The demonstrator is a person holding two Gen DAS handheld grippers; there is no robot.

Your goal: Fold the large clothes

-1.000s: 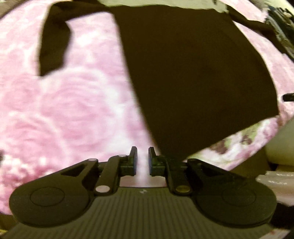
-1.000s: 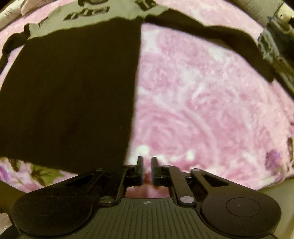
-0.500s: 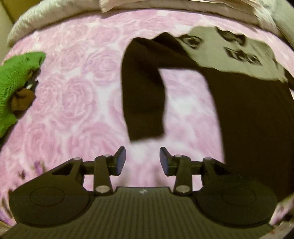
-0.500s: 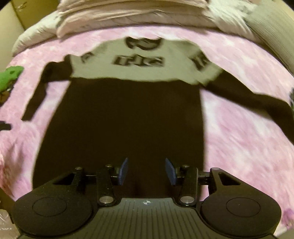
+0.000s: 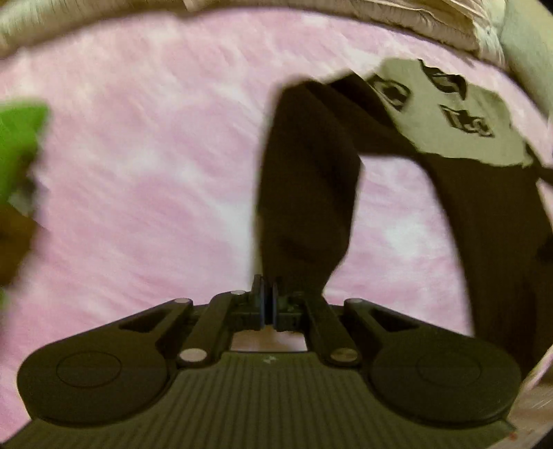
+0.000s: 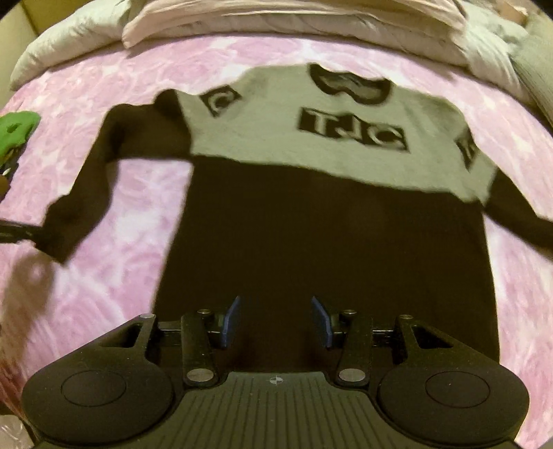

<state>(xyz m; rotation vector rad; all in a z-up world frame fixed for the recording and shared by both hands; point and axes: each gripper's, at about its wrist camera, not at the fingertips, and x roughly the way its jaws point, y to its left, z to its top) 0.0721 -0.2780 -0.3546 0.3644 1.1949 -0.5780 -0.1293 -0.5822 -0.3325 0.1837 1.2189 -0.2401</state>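
Observation:
A large sweater (image 6: 328, 241), black below and grey across the chest with black letters, lies flat on the pink rose bedspread (image 5: 138, 172). Its left sleeve (image 5: 304, 172) bends down from the shoulder, and the cuff ends right at my left gripper (image 5: 266, 293), which is shut on it. In the right wrist view that left gripper (image 6: 20, 233) meets the cuff at the far left, with a shadow under it. My right gripper (image 6: 275, 321) hovers open over the black lower body, nothing between its blue pads. The other sleeve (image 6: 518, 214) runs off to the right.
A green knitted thing (image 6: 15, 131) lies at the bed's left edge, with something brown beside it. Pillows and a folded quilt (image 6: 242, 20) are stacked along the head of the bed. Pink bedspread shows on both sides of the sweater.
Both grippers swept up from the sweater's hem. The left went over to the left sleeve, opened, then shut on its cuff. The right opened and now sits over the middle of the body.

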